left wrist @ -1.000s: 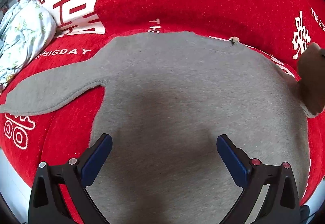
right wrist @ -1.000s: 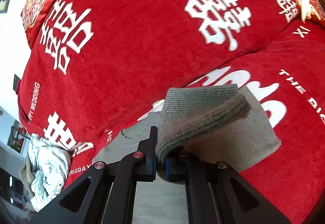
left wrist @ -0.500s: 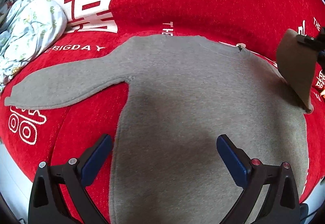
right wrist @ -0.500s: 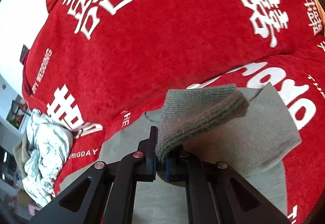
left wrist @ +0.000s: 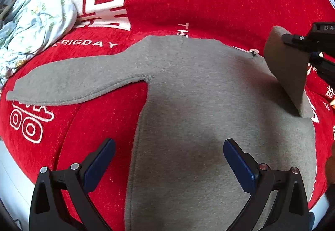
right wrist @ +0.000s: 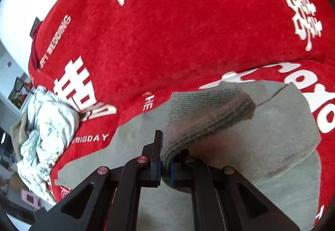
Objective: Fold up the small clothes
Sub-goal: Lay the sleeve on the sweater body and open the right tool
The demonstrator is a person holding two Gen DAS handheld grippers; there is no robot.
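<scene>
The sweater (left wrist: pixel 209 105) lay flat on the sofa cover (left wrist: pixel 209 0), its body spread straight ahead of my left gripper (left wrist: pixel 169 159), whose jaws stood apart above the hem. One sleeve (left wrist: pixel 73 82) stretched out toward nine o'clock across the seat. At ten o'clock, against the backrest, sat a crumpled bundle of cloth (left wrist: pixel 37 25). At two o'clock my right gripper (right wrist: pixel 166 162) held the other sleeve's cuff (right wrist: pixel 201 124) lifted above the sweater's shoulder, its jaws pinched on it.
</scene>
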